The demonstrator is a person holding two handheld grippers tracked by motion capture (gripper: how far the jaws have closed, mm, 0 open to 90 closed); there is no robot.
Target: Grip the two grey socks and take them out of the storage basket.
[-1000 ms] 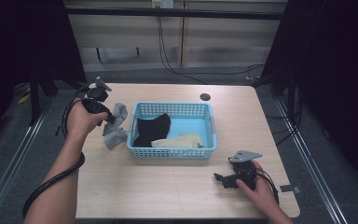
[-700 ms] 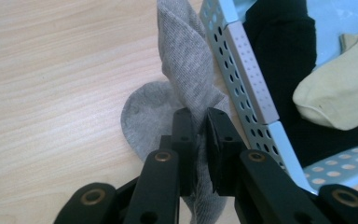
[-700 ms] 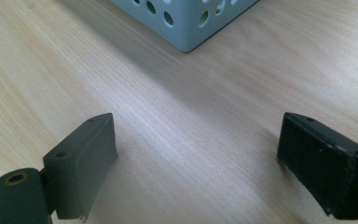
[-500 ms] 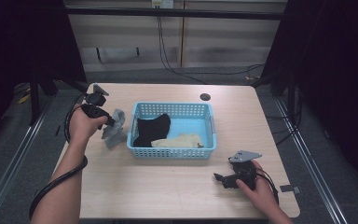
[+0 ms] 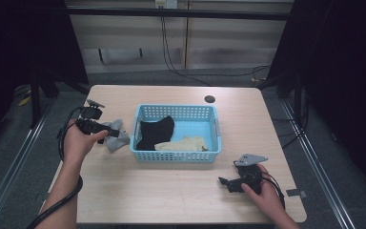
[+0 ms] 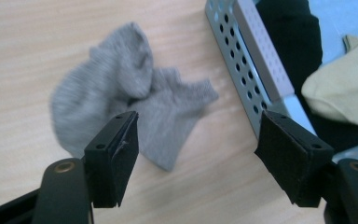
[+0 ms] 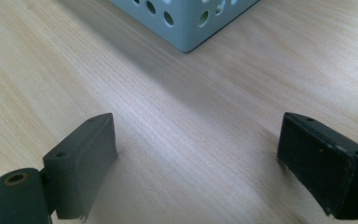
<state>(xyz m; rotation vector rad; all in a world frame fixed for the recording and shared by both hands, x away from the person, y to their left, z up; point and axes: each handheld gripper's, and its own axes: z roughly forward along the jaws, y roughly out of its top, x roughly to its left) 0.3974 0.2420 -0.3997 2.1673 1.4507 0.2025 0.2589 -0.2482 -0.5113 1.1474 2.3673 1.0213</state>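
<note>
Grey sock [image 6: 135, 107] lies crumpled, ribbed, beside the basket [image 6: 256, 70]; left gripper [image 6: 198, 154] spread wide above it.

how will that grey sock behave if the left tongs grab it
The grey sock lies crumpled in soft folds, so it will probably droop limp from the left tongs. It looks thin and knit, likely light, unlikely to slip from the pads.
</note>
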